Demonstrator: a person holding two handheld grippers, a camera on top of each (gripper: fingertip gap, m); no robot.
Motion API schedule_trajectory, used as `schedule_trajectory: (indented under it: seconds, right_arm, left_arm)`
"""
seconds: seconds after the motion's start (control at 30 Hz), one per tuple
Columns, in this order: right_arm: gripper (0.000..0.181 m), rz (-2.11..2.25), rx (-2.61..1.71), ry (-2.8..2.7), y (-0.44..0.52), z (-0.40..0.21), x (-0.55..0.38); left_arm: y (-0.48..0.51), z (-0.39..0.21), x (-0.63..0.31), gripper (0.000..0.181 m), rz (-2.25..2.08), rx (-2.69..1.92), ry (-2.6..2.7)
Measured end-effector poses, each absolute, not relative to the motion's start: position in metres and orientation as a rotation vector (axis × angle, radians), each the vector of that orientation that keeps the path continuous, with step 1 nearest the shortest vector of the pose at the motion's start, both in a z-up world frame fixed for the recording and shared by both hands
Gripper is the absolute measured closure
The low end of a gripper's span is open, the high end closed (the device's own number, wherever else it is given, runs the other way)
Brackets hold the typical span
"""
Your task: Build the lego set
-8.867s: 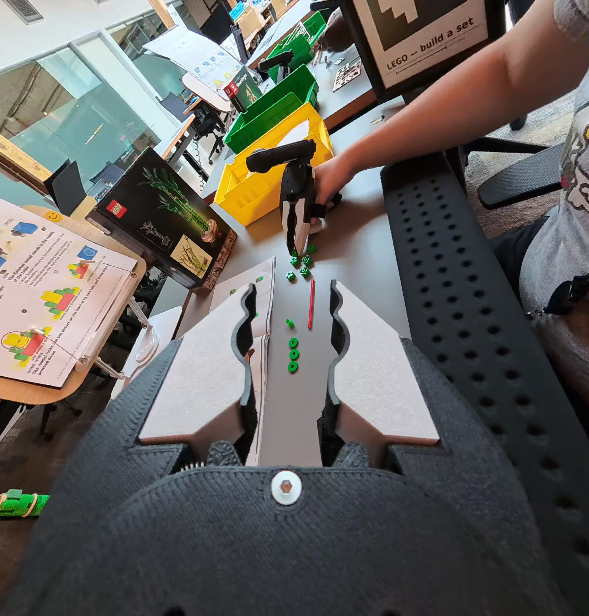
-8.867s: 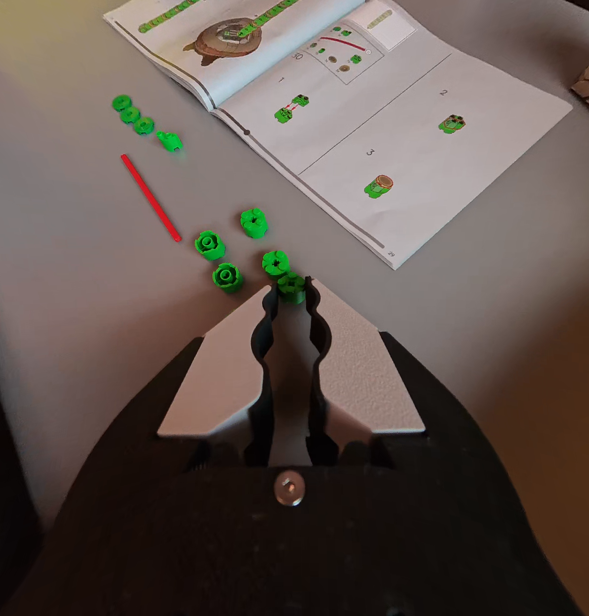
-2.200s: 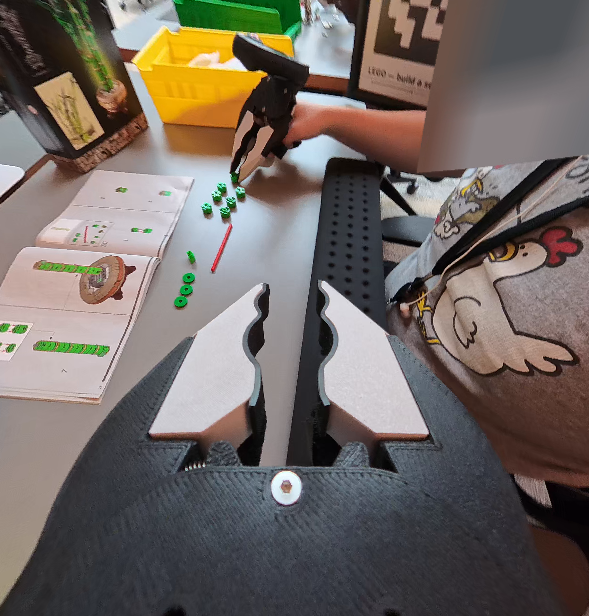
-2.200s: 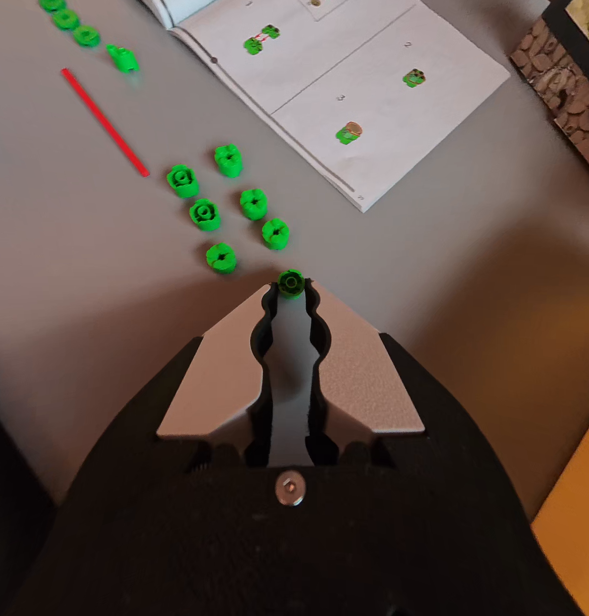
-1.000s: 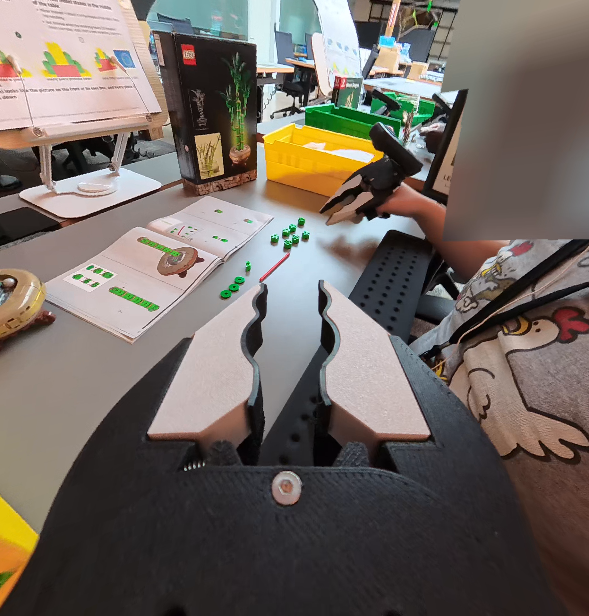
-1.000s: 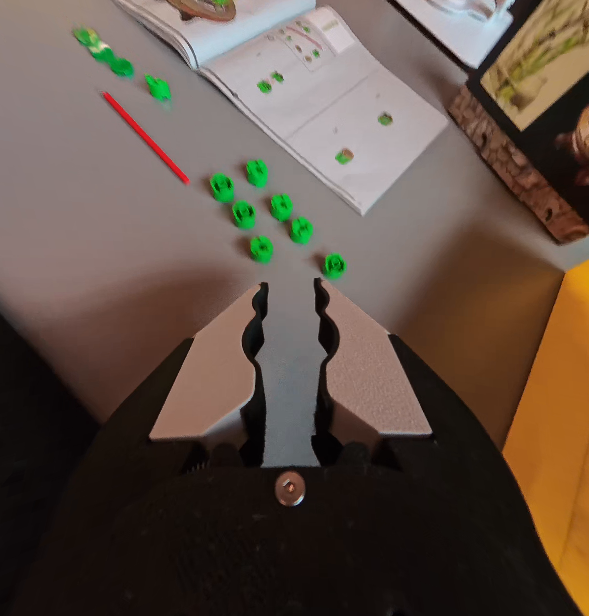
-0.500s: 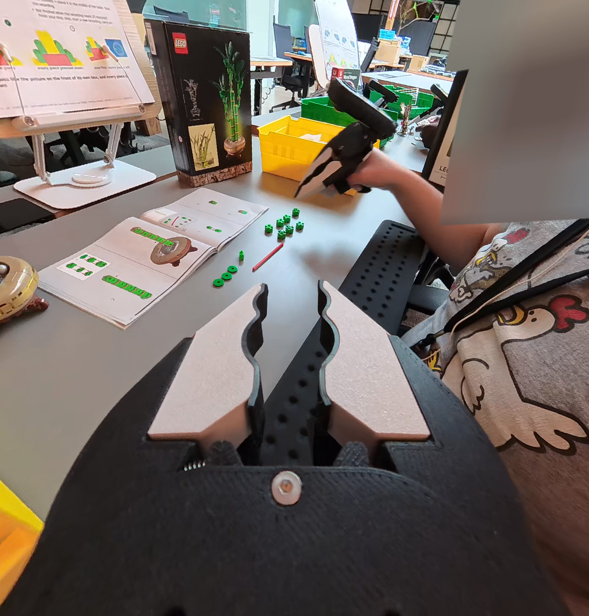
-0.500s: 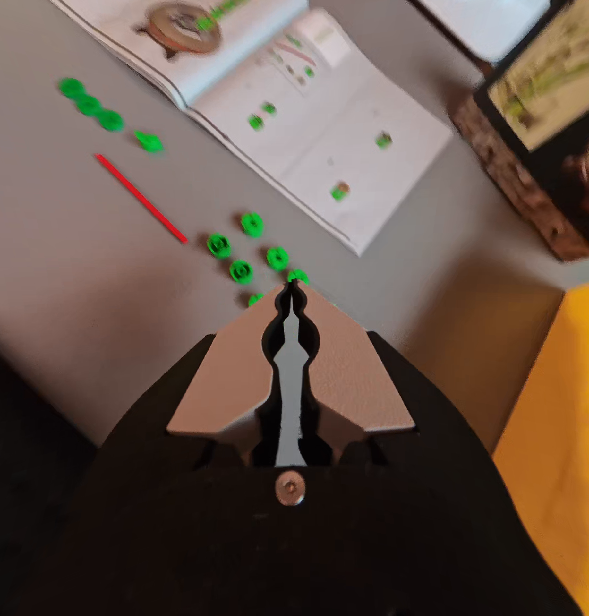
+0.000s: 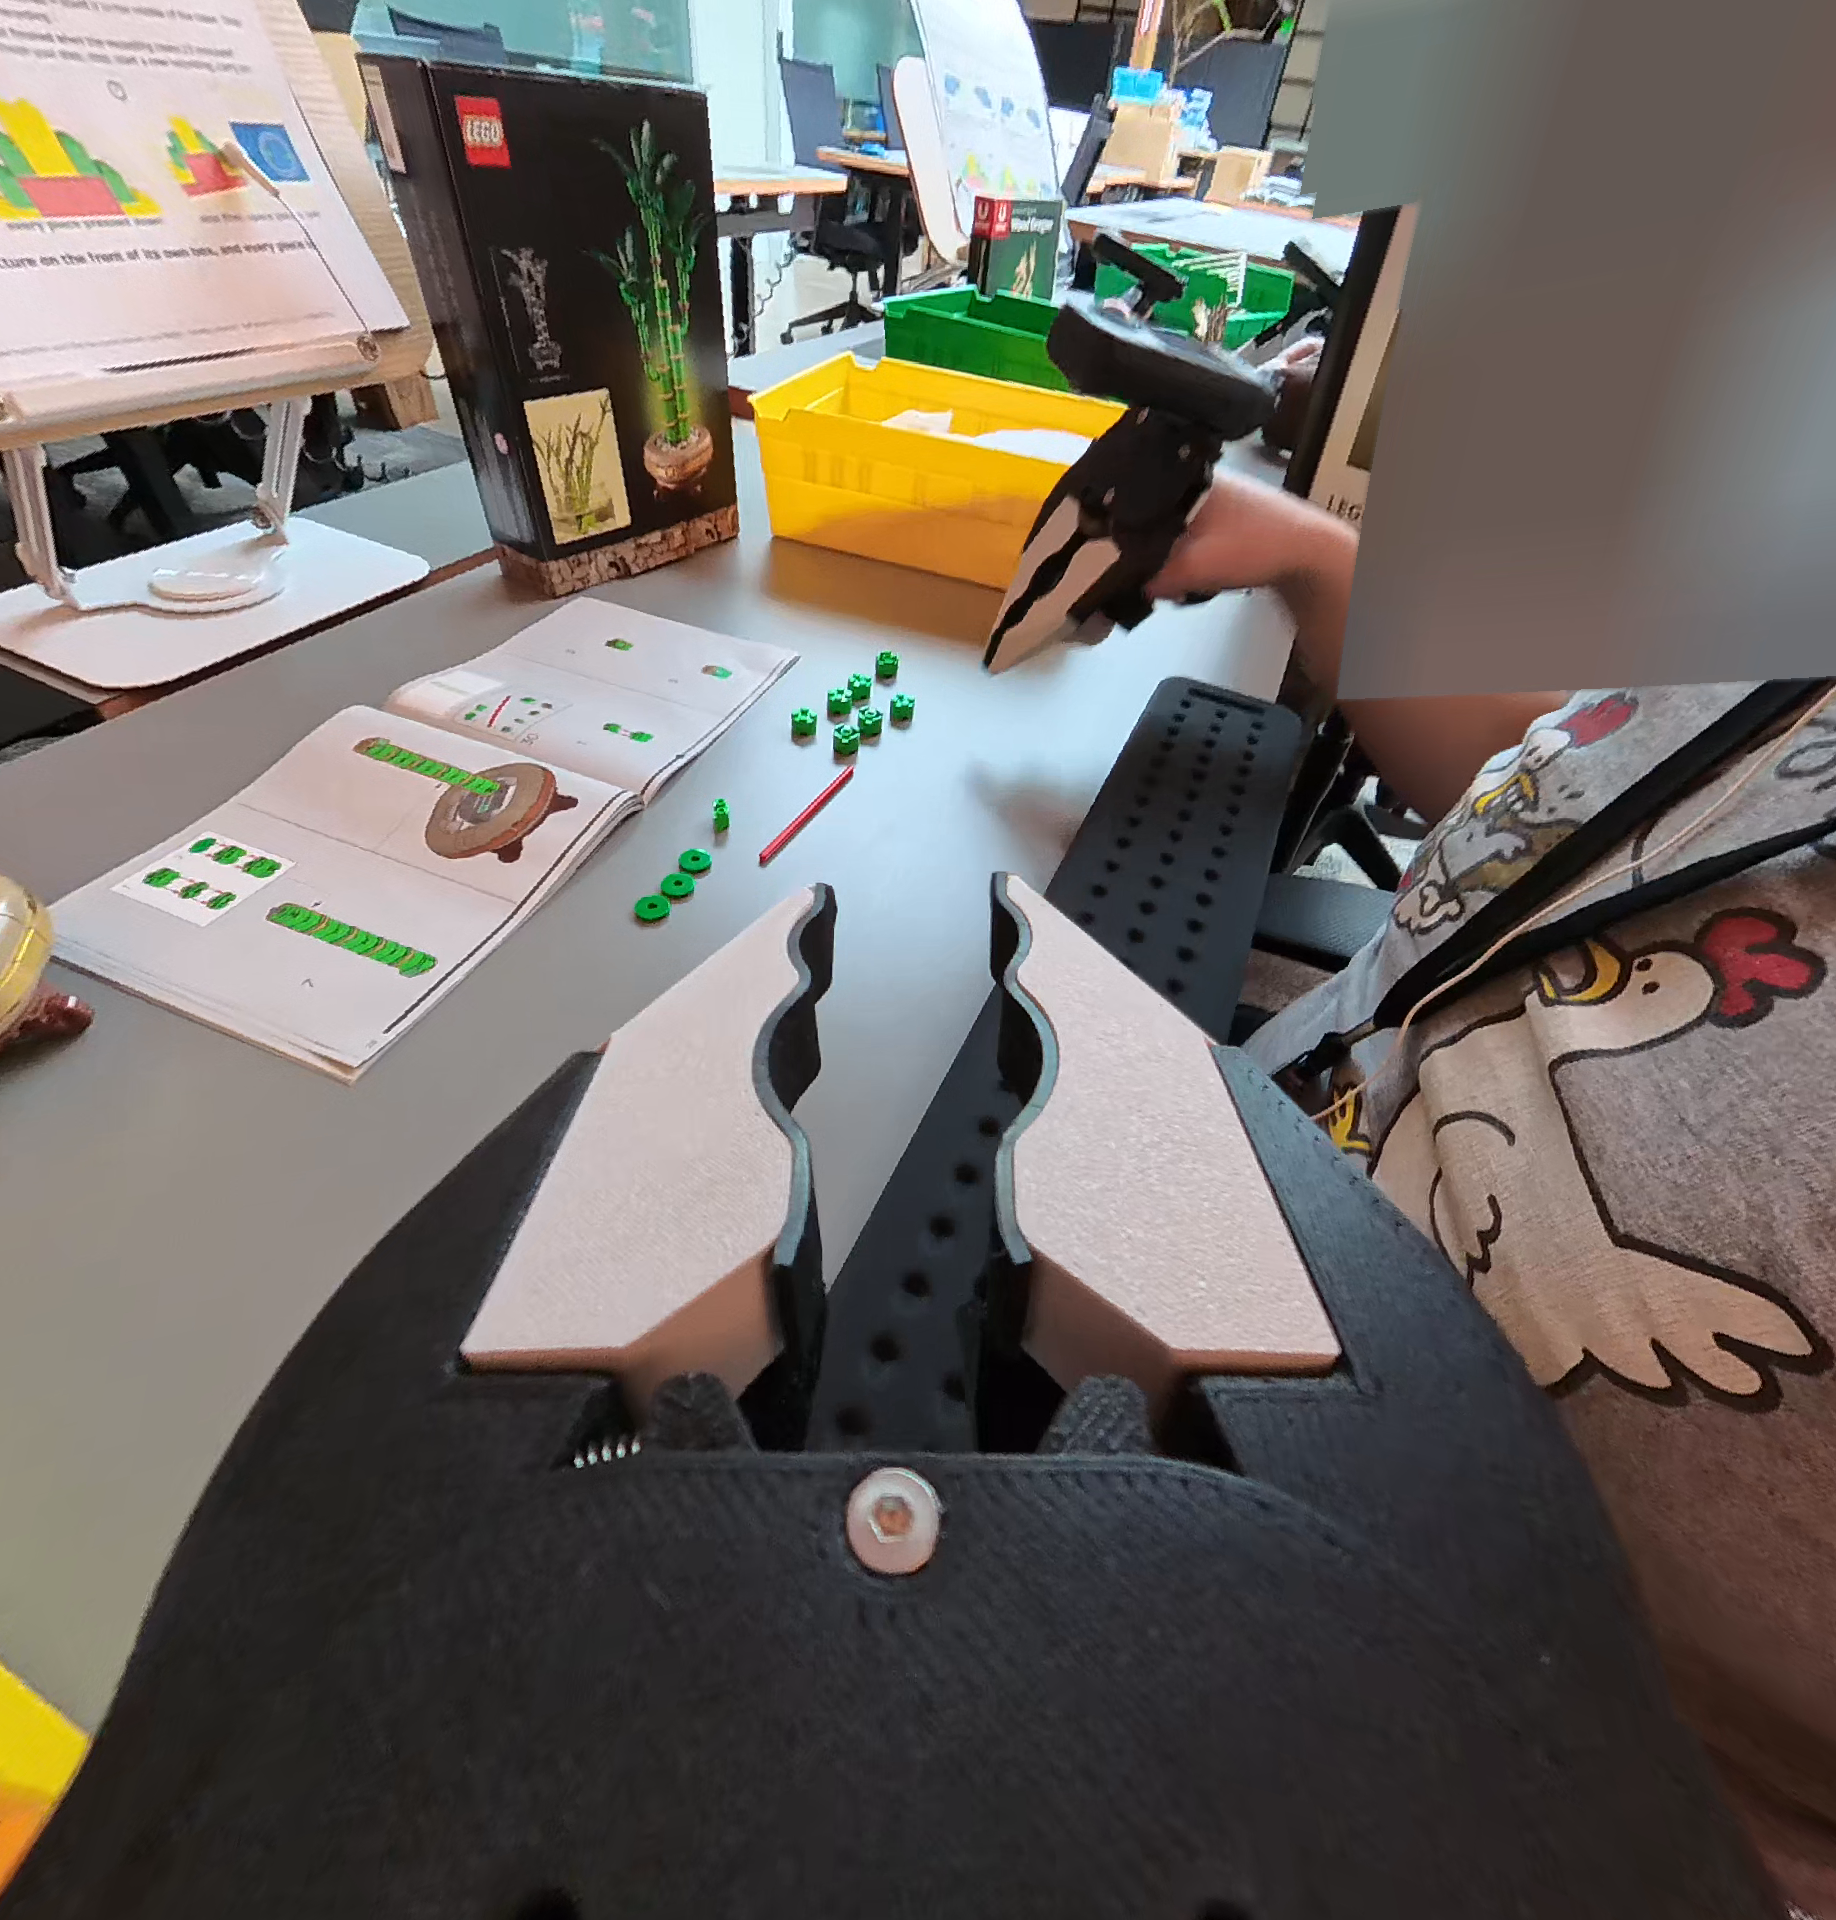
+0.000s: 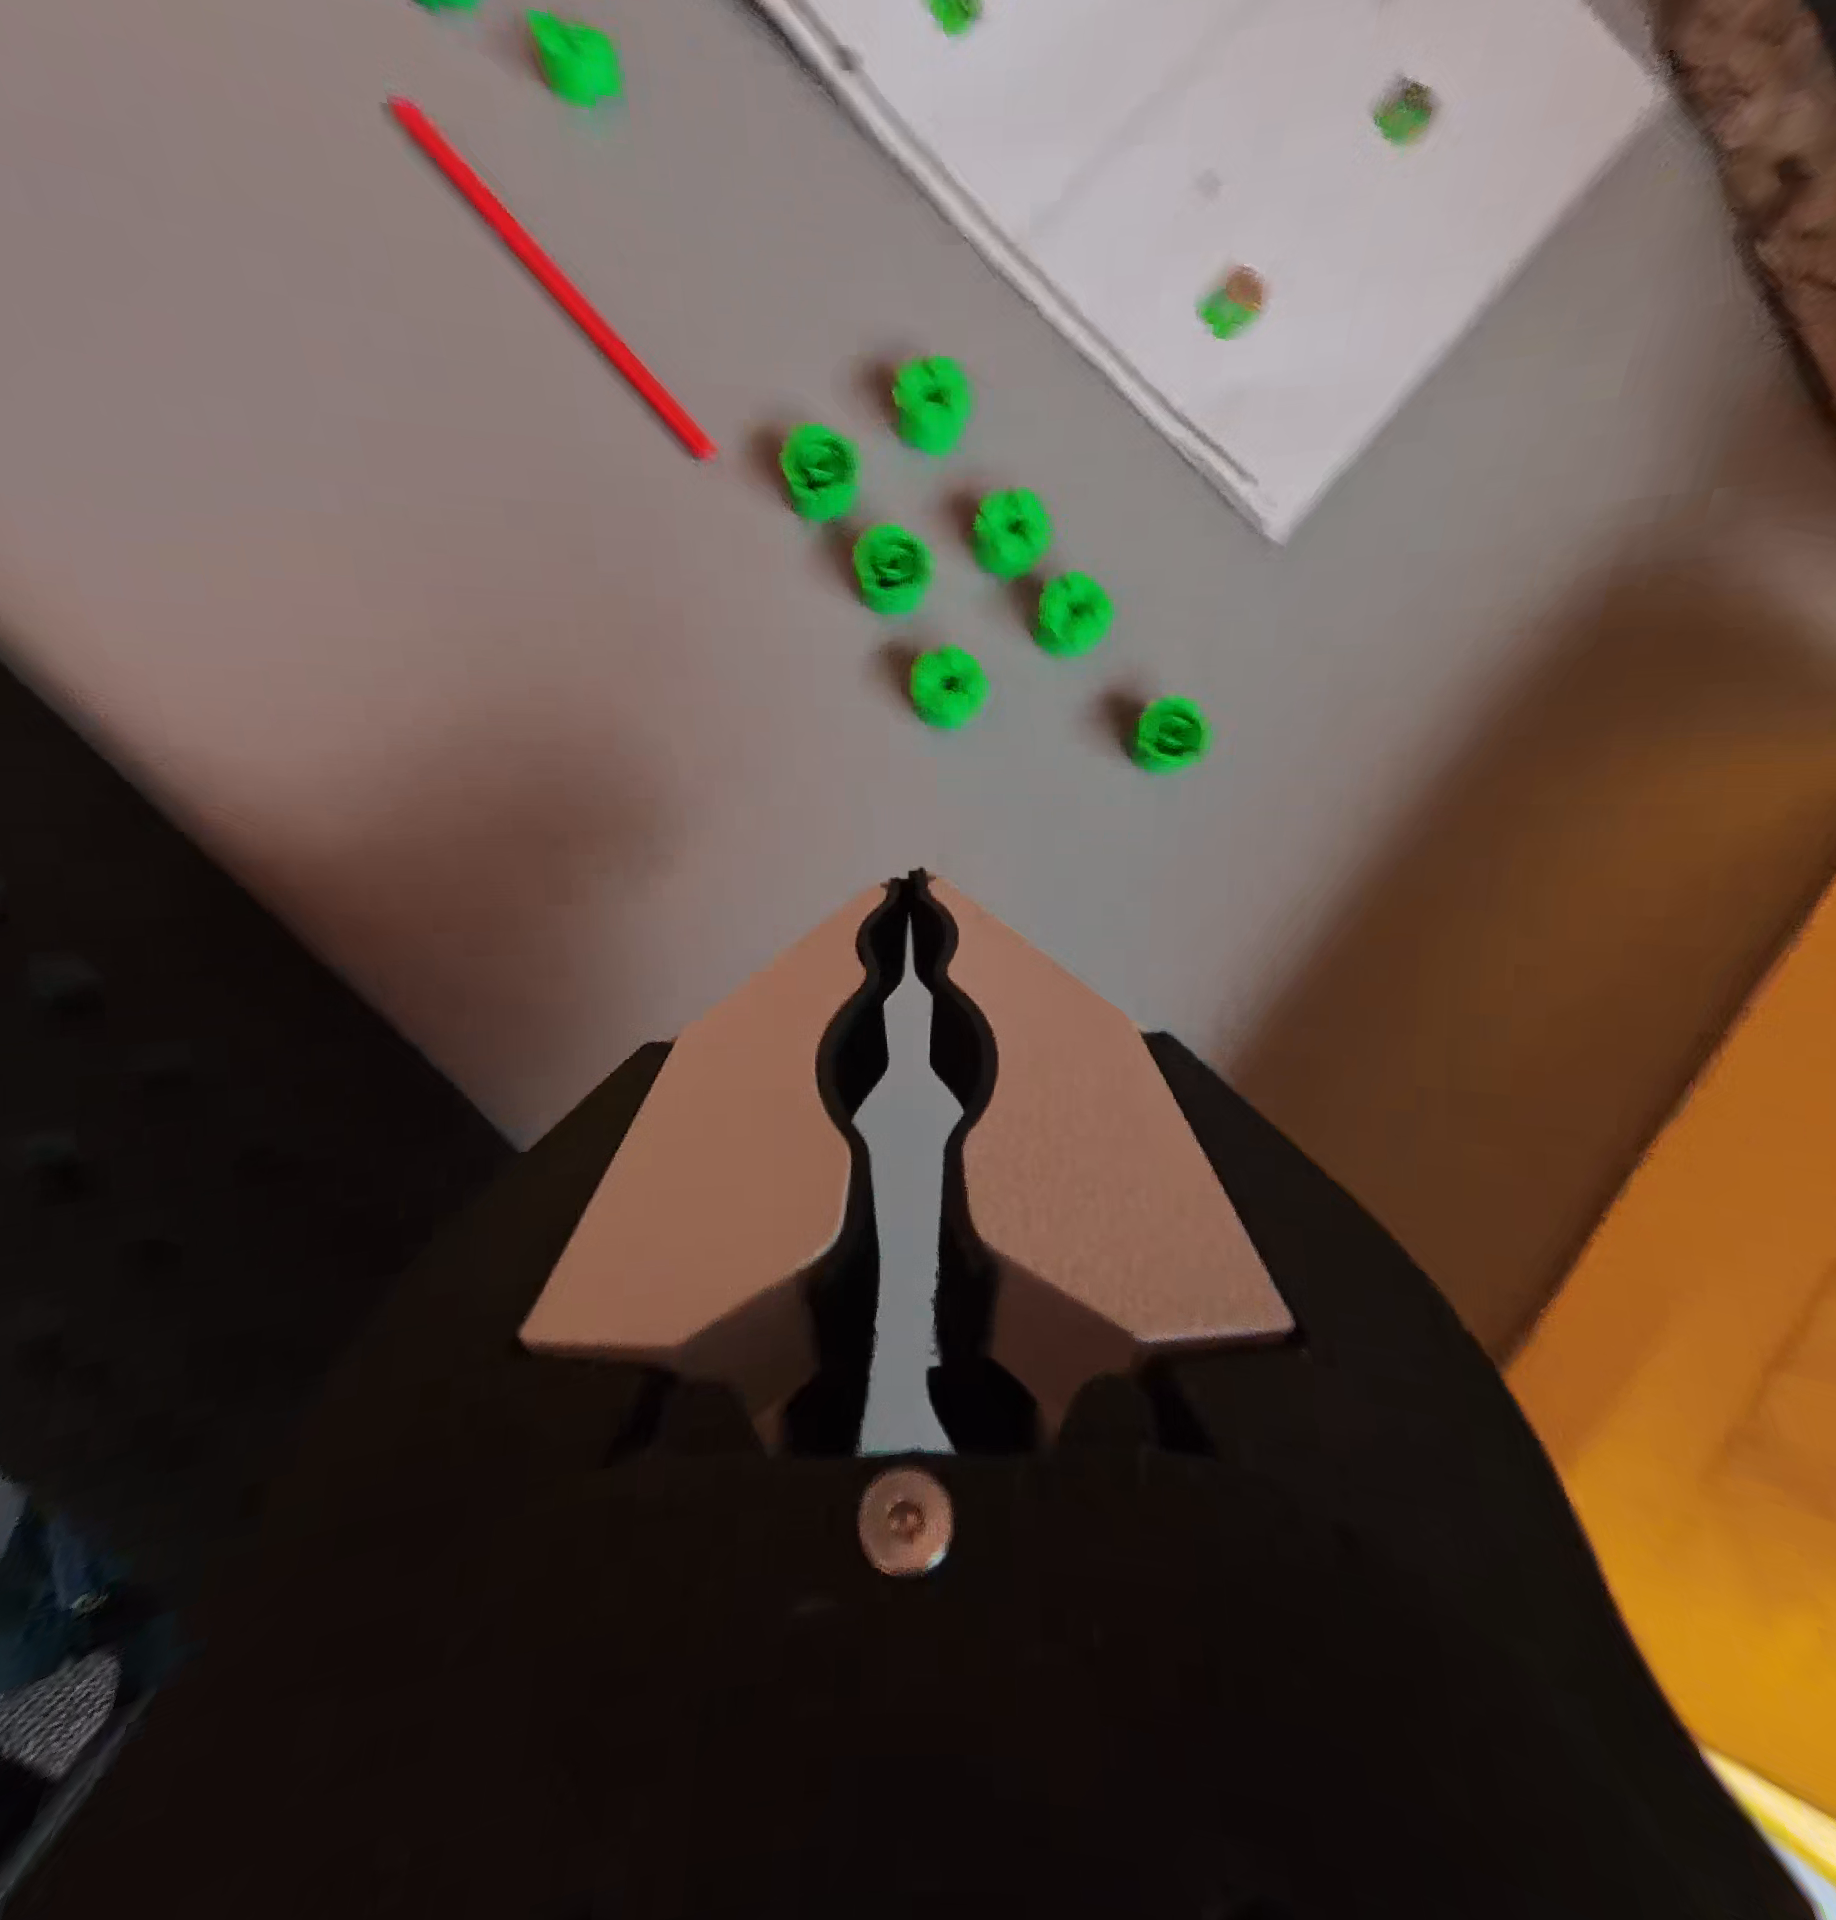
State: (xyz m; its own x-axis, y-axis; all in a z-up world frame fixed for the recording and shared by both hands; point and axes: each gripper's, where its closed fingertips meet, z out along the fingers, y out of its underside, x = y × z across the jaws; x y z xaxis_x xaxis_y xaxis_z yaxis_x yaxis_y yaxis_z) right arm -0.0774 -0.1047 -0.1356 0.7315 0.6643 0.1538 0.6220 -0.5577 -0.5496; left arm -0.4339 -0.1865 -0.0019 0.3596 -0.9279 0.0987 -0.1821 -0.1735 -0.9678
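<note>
Parts-sorting step, by my reading: right gripper (image 10: 912,881) pinched empty above seven small round green bricks (image 10: 1009,532), left gripper (image 9: 906,920) wide, idle; next, reopen to grasp one.

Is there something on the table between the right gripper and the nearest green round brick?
Nothing visible. Only bare grey table lies between the right gripper, its jaws closed and empty, and the nearest green round brick, which sits slightly apart from the other six.
</note>
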Motion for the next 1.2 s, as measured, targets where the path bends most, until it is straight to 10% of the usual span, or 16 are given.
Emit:
schedule_trajectory:
  seconds: [1.2]
  right_arm:
    - [0.181,0.013,-1.889,-0.699,-0.020,-0.102,-0.062]
  left_arm:
    - [-0.130,0.031,-0.525,0.150,-0.498,-1.661,0.704]
